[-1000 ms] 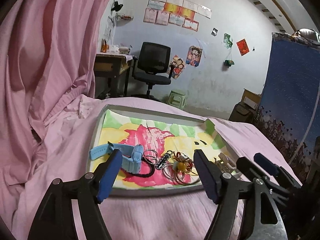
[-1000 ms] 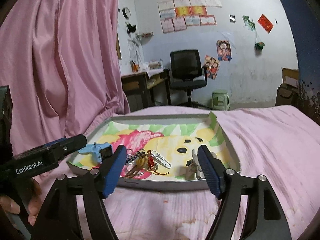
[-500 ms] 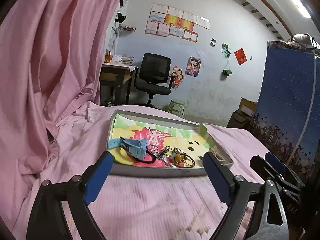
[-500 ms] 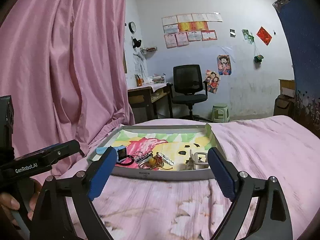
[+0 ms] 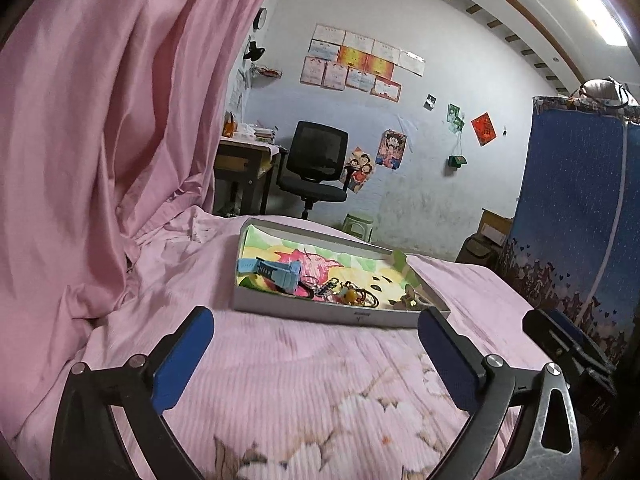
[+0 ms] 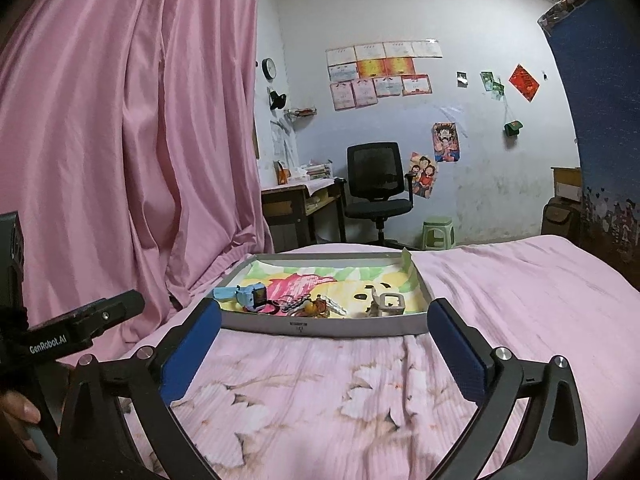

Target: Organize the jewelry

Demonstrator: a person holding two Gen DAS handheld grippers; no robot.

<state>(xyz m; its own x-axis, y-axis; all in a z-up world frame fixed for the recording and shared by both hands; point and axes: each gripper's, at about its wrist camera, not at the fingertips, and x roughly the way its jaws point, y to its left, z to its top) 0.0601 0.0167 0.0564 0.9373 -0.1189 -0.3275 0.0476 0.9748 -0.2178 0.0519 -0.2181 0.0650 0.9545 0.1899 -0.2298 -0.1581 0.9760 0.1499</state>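
Observation:
A shallow white tray (image 5: 340, 313) (image 6: 320, 326) with a bright cartoon lining rests on the pink bed. Inside it lie a light blue watch (image 5: 276, 272) (image 6: 250, 295), a tangle of key rings and beaded pieces (image 5: 348, 294) (image 6: 310, 306) and a pale clip or buckle (image 6: 390, 302) (image 5: 412, 299) at the right end. My left gripper (image 5: 316, 326) is open, held well back from the tray's near wall. My right gripper (image 6: 324, 320) is also open, its blue pads (image 6: 190, 354) wide apart on either side of the tray's front wall. Neither holds anything.
A pink curtain (image 5: 100, 140) hangs close on the left. The pink floral bedspread (image 6: 320, 400) fills the foreground. A desk, a black office chair (image 6: 378, 184) and a green stool (image 6: 438, 232) stand beyond the bed. A blue fabric wardrobe (image 5: 580, 208) rises at right.
Both grippers have pulled back and up from the tray, which now looks smaller and farther. Their jaws stay wide open. The items in the tray have not moved.

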